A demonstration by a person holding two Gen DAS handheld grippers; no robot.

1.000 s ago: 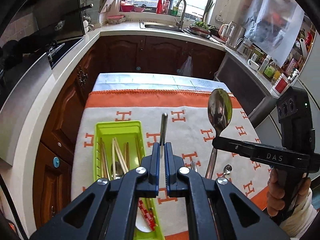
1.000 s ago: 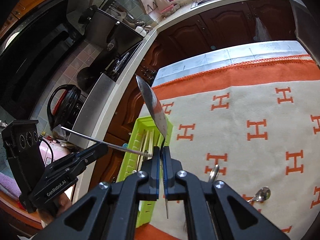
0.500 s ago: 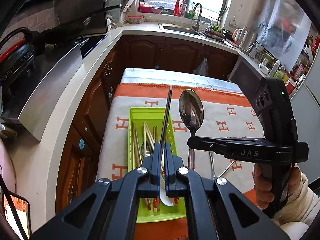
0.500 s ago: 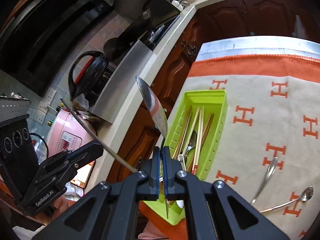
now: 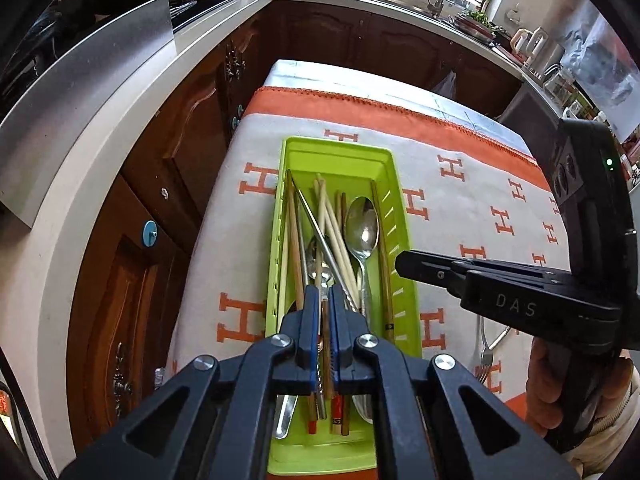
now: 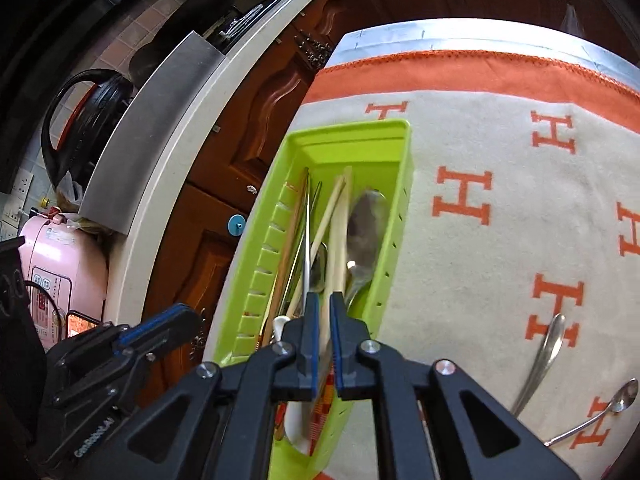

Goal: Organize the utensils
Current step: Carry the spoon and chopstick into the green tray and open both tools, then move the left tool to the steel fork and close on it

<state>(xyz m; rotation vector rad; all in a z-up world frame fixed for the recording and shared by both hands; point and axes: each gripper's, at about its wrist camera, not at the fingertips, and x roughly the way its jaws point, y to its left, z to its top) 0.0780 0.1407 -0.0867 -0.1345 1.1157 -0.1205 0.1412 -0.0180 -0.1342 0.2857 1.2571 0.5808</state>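
— While both tools hang over the tray, is either one pinching anything?

— Neither, as far as I can tell. At the bottom centre of its own view, the left tool (image 5: pixel 324 300) has its fingers slightly apart, with utensils in the tray showing through the gap. The right tool (image 6: pixel 323 300) shows the same narrow gap and grips nothing.

— What is in the green tray (image 5: pixel 340 148)?

— Red-patterned chopstick ends (image 5: pixel 337 408) lie nearest, low in the frame. Further up, a metal chopstick (image 5: pixel 320 240) runs diagonally across pale wooden chopsticks (image 5: pixel 332 216). A large steel spoon (image 5: pixel 362 228) lies bowl-up on their right, along the tray's right wall. Part of a white spoon (image 6: pixel 280 324) shows at the near end in the right view.

— And outside the tray?

— It sits at the left edge of an orange-lettered cloth (image 5: pixel 460 208) on the tabletop. A fork (image 5: pixel 484 356) lies lower right. In the right view, two spoons (image 6: pixel 544 360) rest on the cloth at lower right, well apart from the tray.
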